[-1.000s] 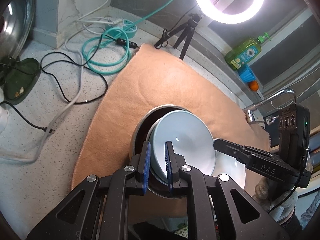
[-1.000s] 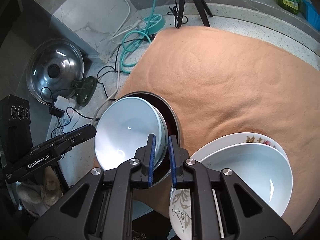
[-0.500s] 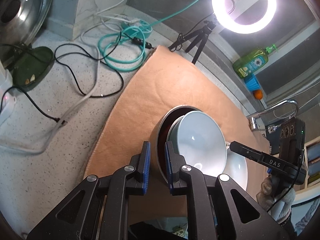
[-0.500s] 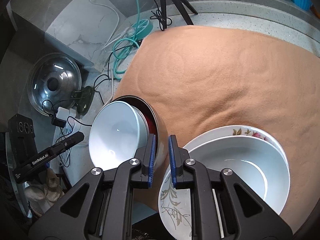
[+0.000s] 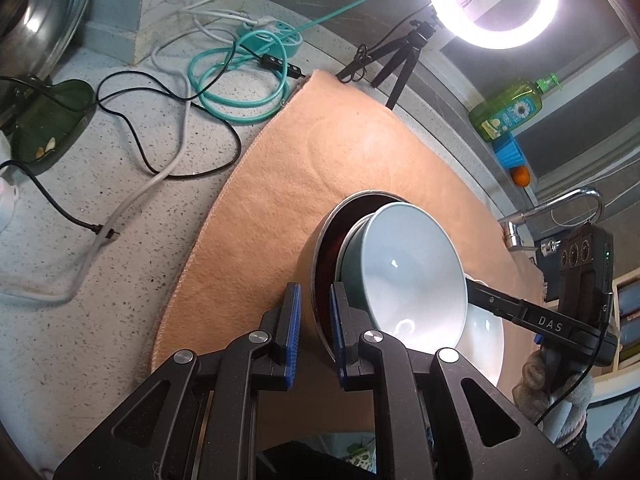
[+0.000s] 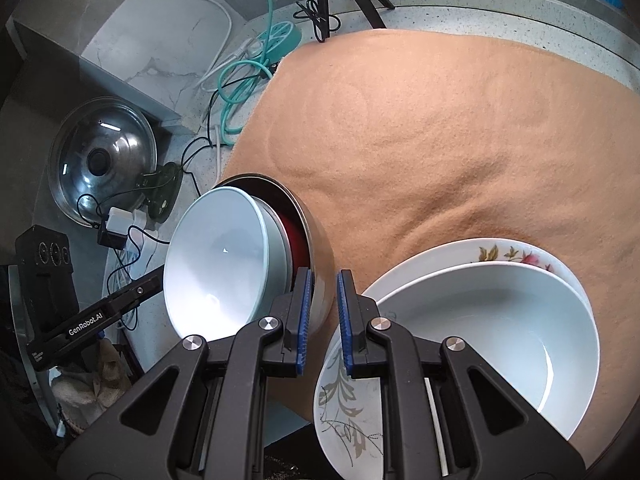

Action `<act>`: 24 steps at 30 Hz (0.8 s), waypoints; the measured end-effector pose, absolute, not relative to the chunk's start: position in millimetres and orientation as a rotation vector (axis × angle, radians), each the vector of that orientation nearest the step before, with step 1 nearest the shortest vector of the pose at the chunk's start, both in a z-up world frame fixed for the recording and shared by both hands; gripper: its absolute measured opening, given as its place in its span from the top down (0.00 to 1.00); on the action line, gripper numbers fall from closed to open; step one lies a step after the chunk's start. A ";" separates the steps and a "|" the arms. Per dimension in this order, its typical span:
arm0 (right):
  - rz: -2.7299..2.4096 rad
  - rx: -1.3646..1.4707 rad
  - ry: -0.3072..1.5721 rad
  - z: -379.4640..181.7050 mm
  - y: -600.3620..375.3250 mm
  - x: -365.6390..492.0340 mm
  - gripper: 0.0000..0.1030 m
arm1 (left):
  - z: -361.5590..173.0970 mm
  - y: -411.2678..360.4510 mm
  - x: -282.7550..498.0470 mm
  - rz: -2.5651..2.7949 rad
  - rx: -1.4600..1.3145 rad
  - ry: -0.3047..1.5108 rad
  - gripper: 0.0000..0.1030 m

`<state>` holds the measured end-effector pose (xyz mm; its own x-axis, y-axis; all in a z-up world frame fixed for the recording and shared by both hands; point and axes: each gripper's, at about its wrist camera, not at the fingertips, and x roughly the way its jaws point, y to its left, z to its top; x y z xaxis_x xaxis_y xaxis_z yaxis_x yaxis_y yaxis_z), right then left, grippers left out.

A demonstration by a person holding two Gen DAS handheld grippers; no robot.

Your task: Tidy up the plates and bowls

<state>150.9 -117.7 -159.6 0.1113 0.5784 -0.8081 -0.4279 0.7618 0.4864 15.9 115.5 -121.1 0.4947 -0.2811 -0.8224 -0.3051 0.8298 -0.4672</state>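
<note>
A steel bowl point(image 5: 325, 240) with a red inside stands on the orange mat point(image 5: 320, 152), and a pale blue bowl point(image 5: 416, 264) sits tilted inside it. My left gripper point(image 5: 312, 320) straddles the steel bowl's near rim, shut on it. My right gripper point(image 6: 322, 312) grips the same steel bowl point(image 6: 320, 256) on its other side, beside the blue bowl point(image 6: 216, 256). A white bowl point(image 6: 492, 328) rests in a flowered plate point(image 6: 516, 250) to the right. The white bowl also shows in the left wrist view point(image 5: 482, 332).
Coiled teal cable point(image 5: 240, 76), black and white wires point(image 5: 168, 152), a pot lid point(image 6: 102, 160) and a green dish point(image 5: 48, 124) lie on the speckled counter left of the mat. A ring light on a tripod point(image 5: 490, 4), a soap bottle point(image 5: 508, 112) and a faucet point(image 5: 560, 208) stand behind.
Both grippers have lifted and pulled back a little, so the bowls look smaller. The blue bowl has tilted further inside the steel bowl. The white bowl and plate have not moved.
</note>
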 end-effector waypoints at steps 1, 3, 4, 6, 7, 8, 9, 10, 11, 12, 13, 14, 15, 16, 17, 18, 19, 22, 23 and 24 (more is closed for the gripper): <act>0.743 0.142 1.258 -159.4 -117.3 150.5 0.88 | -121.5 115.1 16.4 0.014 -0.621 1.074 0.88; 0.743 0.145 1.261 -159.8 -117.0 150.1 0.88 | -122.3 114.5 17.1 0.014 -0.622 1.075 0.88; 0.743 0.149 1.264 -160.0 -117.2 150.1 0.88 | -122.4 114.5 17.1 0.013 -0.621 1.076 0.88; 0.747 0.160 1.271 -161.6 -117.9 150.5 0.88 | -123.0 115.7 17.4 0.017 -0.621 1.076 0.88; 0.748 0.160 1.273 -162.4 -117.7 150.6 0.88 | -123.5 116.2 18.0 0.018 -0.623 1.077 0.88; 0.749 0.160 1.274 -162.8 -118.1 151.0 0.88 | -124.7 117.0 18.1 0.018 -0.624 1.080 0.88; 0.752 0.161 1.277 -163.3 -117.6 150.8 0.88 | -125.5 117.5 18.3 0.019 -0.626 1.082 0.88; 0.754 0.159 1.279 -163.7 -117.2 150.6 0.88 | -127.2 118.5 18.4 0.021 -0.629 1.086 0.88; 0.753 0.154 1.278 -163.9 -116.8 150.5 0.88 | -128.4 119.2 18.4 0.022 -0.632 1.088 0.88; 0.755 0.152 1.279 -164.2 -115.4 150.3 0.88 | -128.9 119.3 18.5 0.021 -0.636 1.089 0.88; 0.754 0.149 1.280 -164.7 -114.3 150.4 0.88 | -129.3 119.6 18.5 0.020 -0.638 1.089 0.88; 0.753 0.147 1.281 -165.2 -113.6 150.6 0.88 | -129.1 119.3 18.8 0.019 -0.636 1.088 0.88; 0.753 0.145 1.284 -166.1 -112.4 150.7 0.88 | -129.0 119.0 19.0 0.018 -0.635 1.089 0.88; 0.754 0.143 1.287 -166.7 -111.4 150.8 0.88 | -129.2 118.9 19.5 0.017 -0.635 1.089 0.88; 0.756 0.142 1.291 -167.9 -110.1 150.7 0.88 | -129.7 118.7 20.2 0.016 -0.635 1.091 0.88; 0.757 0.141 1.293 -168.8 -108.9 150.1 0.88 | -130.3 118.6 20.7 0.014 -0.635 1.091 0.88; 0.758 0.138 1.295 -169.5 -108.6 150.3 0.88 | -130.9 118.5 21.4 0.013 -0.636 1.092 0.88; 0.760 0.138 1.298 -172.2 -107.3 150.3 0.89 | -133.2 118.1 22.8 0.005 -0.640 1.096 0.88; 0.760 0.139 1.297 -172.4 -107.5 150.2 0.89 | -133.6 117.6 23.1 0.003 -0.640 1.097 0.88; 0.762 0.140 1.298 -172.3 -107.5 150.2 0.89 | -133.8 117.3 23.4 0.000 -0.640 1.098 0.89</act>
